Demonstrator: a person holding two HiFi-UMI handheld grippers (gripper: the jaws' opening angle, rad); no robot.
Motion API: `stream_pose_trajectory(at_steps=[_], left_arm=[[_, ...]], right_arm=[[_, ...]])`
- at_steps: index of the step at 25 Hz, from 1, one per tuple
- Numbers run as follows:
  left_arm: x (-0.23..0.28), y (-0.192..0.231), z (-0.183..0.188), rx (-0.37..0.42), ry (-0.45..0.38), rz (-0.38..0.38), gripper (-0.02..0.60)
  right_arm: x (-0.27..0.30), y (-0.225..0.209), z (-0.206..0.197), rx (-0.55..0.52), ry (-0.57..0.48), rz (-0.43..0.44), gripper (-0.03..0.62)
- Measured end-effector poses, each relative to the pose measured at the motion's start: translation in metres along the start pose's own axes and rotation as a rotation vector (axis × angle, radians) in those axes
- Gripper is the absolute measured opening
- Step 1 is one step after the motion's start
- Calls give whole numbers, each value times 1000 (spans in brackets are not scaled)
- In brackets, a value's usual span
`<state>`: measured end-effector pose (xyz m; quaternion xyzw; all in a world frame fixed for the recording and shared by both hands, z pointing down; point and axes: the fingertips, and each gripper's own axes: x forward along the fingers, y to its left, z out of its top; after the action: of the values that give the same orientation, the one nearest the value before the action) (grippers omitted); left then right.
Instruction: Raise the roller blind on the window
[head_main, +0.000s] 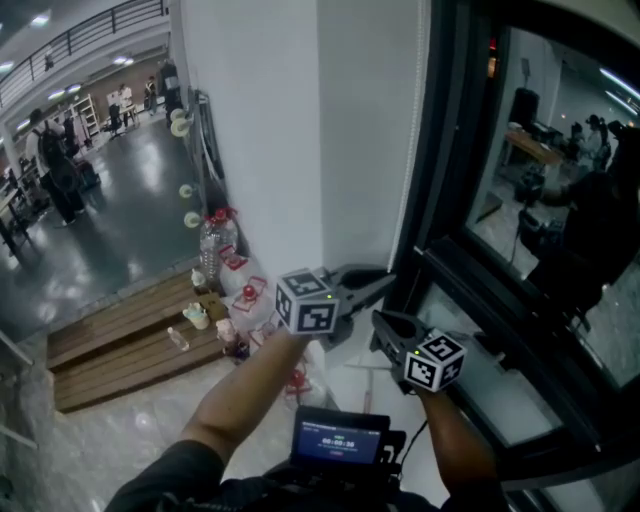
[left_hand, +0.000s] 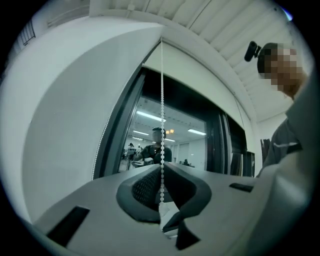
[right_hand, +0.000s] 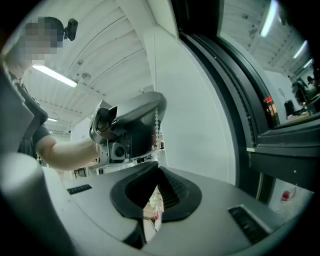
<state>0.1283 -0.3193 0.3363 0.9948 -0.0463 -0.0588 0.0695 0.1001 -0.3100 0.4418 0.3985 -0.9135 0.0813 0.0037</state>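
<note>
A white bead chain (left_hand: 161, 100) hangs straight down in front of the dark window (head_main: 540, 200). The white roller blind (head_main: 370, 130) covers the pane's left part. My left gripper (left_hand: 161, 170) is shut on the chain, which runs between its pads. In the head view the left gripper (head_main: 392, 281) points right at the window frame, and the right gripper (head_main: 378, 318) sits just below it. In the right gripper view the chain (right_hand: 158, 132) drops from the left gripper (right_hand: 150, 120) into the right gripper (right_hand: 157, 169), whose jaws are shut on it.
A window sill (head_main: 480, 385) runs below the glass. Bottles and small items (head_main: 215, 255) stand on the floor by the wall, beside wooden pallets (head_main: 120, 345). A screen device (head_main: 340, 437) sits at my chest. People stand far off at the left.
</note>
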Motion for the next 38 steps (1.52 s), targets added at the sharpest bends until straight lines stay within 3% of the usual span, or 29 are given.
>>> stream_pose_trajectory(at_steps=[3,7,14,19,22,25,28,32,38], left_arm=[[-1,2,-6,-33,-23,-20,19],[2,0,-27,-24,41,-35,17],[0,2,-64,-54,52,-23,18],[-4,4,-104,-67,102,-1,17],[-6,8,-108,-58,94,15,15],[-7,16,-107,-42,96,41,14],[-7,18,-110,-37,105,52,14],[-3,10,-110,-30,107,33,12],[-2,11,-113,-27,118,34,12]], right_arm=[[-1,0,-3,9,15,-12,5],[-5,-6,-23,33,44,-18,5],[-6,-7,-58,89,103,-32,5],[-14,-5,-95,107,232,-13,5],[-22,-16,-95,46,285,-60,12],[-31,-31,-74,-45,311,-125,38],[-42,-38,-36,-77,259,-146,40],[-37,-26,27,-106,158,-93,104],[-25,-9,98,-119,17,-1,107]])
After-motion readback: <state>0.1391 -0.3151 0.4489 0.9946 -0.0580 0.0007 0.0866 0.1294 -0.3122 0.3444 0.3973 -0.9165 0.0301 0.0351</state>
